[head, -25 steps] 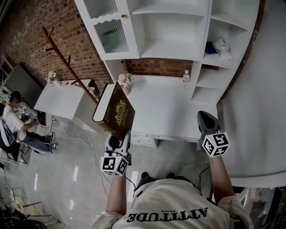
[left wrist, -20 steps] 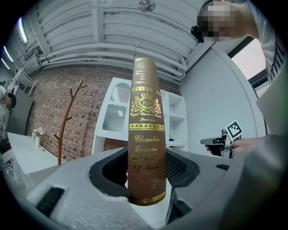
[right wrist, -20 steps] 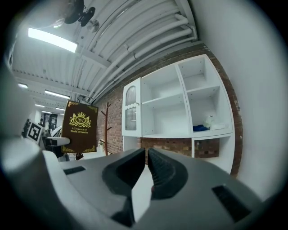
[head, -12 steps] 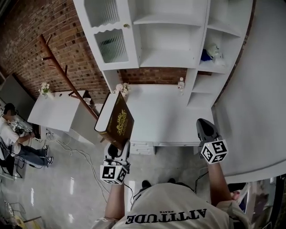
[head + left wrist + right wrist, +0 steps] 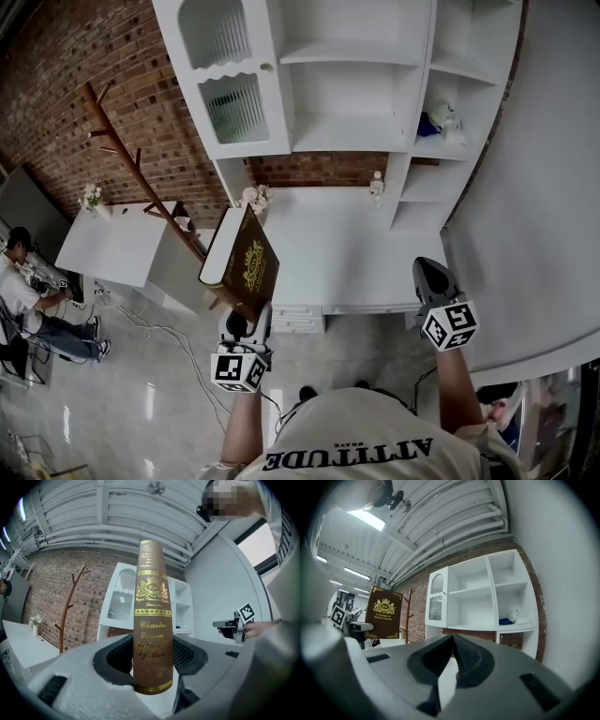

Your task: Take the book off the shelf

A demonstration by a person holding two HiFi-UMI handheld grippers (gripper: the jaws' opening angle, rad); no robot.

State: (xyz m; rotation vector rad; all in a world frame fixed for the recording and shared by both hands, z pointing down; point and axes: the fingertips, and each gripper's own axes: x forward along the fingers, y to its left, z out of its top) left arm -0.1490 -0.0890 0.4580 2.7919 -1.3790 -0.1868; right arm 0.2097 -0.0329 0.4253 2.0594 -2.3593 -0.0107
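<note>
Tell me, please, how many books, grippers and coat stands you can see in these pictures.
book: 1
grippers: 2, the left gripper and the right gripper
coat stand: 1
Total: 4

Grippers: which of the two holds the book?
The left gripper, clamped on the lower end of the brown book; the right gripper is shut with nothing between its jaws.

Loft-style workspace: brick wall (image 5: 89, 56), exposed ceiling pipes (image 5: 454, 529), white shelving (image 5: 361, 131), a seated person (image 5: 21, 289).
</note>
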